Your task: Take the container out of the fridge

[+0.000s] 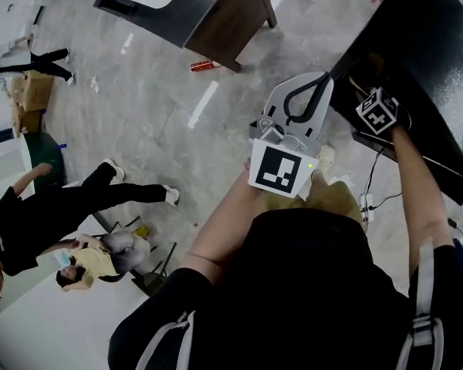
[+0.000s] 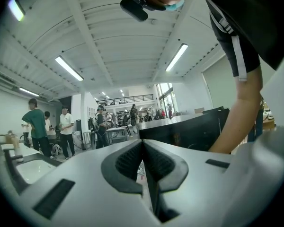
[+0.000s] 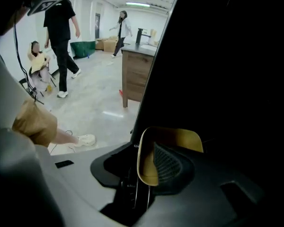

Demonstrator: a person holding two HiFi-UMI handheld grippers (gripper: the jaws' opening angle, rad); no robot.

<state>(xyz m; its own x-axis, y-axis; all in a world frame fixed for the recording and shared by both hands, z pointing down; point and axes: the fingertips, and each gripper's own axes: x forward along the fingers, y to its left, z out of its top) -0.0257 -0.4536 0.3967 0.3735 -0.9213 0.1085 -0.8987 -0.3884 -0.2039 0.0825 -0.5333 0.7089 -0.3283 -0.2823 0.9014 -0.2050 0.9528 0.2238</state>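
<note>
Right tongs (image 3: pixel 146 162) are clamping the container (image 3: pixel 177 138) at its rim inside the fridge (image 3: pixel 227 56); my left tongs (image 2: pixel 143 148) are idling closed, empty. Extraction is pending, probably needing a level outward pull.

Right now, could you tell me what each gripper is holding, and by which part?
The right gripper grips the yellow container by its rim; the left gripper holds nothing.

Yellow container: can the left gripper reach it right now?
Probably not. The left gripper is shut and held outside the black fridge, aimed out at the room. The yellow container sits inside the fridge, with the right gripper clamped on its wall.
</note>
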